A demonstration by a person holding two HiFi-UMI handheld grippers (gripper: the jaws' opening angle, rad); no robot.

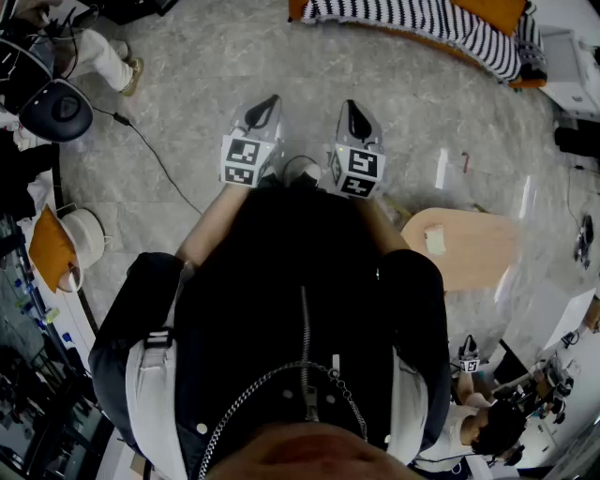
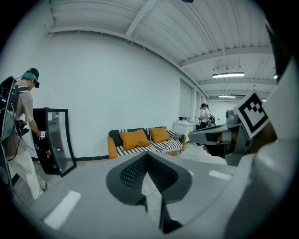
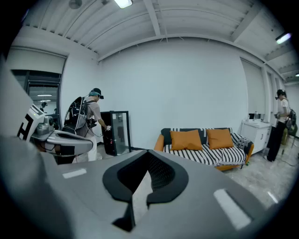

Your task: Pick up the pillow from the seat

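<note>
Two orange pillows [image 3: 186, 139] [image 3: 219, 138] lean on the back of a black-and-white striped sofa [image 3: 205, 155] across the room. In the left gripper view they are the smaller pillows [image 2: 134, 138] [image 2: 160, 134] on the sofa [image 2: 148, 148]. The head view shows the sofa [image 1: 422, 23] at the top edge with an orange pillow [image 1: 489, 11] on it. My left gripper [image 1: 271, 103] and right gripper [image 1: 352, 109] are held side by side close to my body, far from the sofa. Both are shut with nothing between the jaws, at the left gripper [image 2: 147, 157] and the right gripper [image 3: 148, 155].
A small round wooden table [image 1: 459, 246] stands to my right on the grey stone floor. A person with a backpack [image 3: 91, 116] stands by a black glass-door cabinet [image 3: 117, 131] at the left wall. Another person [image 3: 282, 122] stands by a white unit right of the sofa. A cable [image 1: 150, 150] crosses the floor on my left.
</note>
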